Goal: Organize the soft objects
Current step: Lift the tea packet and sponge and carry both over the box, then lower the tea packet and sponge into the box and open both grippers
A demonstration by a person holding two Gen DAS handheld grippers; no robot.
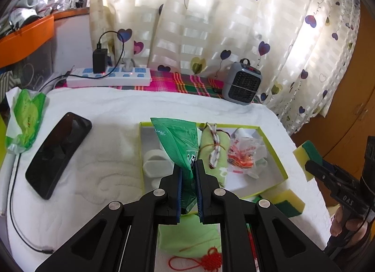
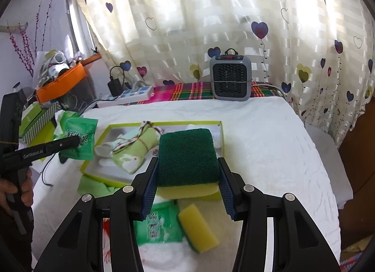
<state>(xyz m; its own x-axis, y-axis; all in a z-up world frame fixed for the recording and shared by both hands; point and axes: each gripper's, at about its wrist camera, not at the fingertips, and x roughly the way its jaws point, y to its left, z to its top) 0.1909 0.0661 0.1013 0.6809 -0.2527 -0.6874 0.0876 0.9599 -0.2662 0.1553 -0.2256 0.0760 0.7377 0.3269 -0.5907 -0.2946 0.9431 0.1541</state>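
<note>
White towelling [image 2: 269, 136] covers the table before a heart-print curtain [image 2: 211, 26].

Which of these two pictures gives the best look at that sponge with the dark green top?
The right wrist view: the sponge fills the middle, green scourer up, yellow foam below, clamped in the right gripper. The left wrist view shows it only small at the right edge, partly hidden by that gripper's finger.

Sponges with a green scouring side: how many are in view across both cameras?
2. One sponge is held in the right gripper above the box; a second sponge lies on the white towel below. Others may be hidden.
</note>
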